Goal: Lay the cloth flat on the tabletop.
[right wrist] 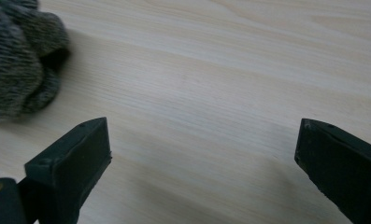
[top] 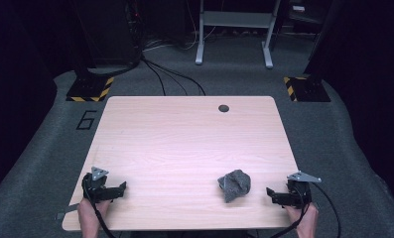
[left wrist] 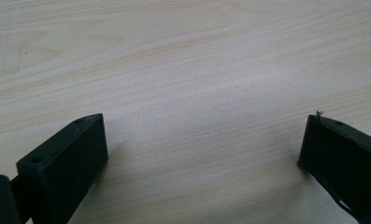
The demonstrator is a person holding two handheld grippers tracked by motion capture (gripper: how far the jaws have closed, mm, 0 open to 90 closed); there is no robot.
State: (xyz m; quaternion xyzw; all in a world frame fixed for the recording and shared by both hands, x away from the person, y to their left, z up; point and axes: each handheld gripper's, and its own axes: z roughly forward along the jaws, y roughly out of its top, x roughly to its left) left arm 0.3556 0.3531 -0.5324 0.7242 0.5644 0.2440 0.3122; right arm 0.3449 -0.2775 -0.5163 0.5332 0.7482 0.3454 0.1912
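Your right gripper (top: pixel 270 192) sat wide open on the tabletop (top: pixel 184 144), just beside the crumpled grey knit cloth (top: pixel 234 185) near the front edge. Your left gripper (top: pixel 122 187) was wide open too, well apart. You needed to pinch a raised fold squarely.

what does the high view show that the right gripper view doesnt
High view alone: the whole table with the dark round hole near its far edge, the left gripper and the hand holding it, the grey floor, and the grey desk frame behind. Right gripper view alone: its own two black jaws seen close, spread wide with bare wood between them. Both: the crumpled grey cloth and the light wood tabletop.
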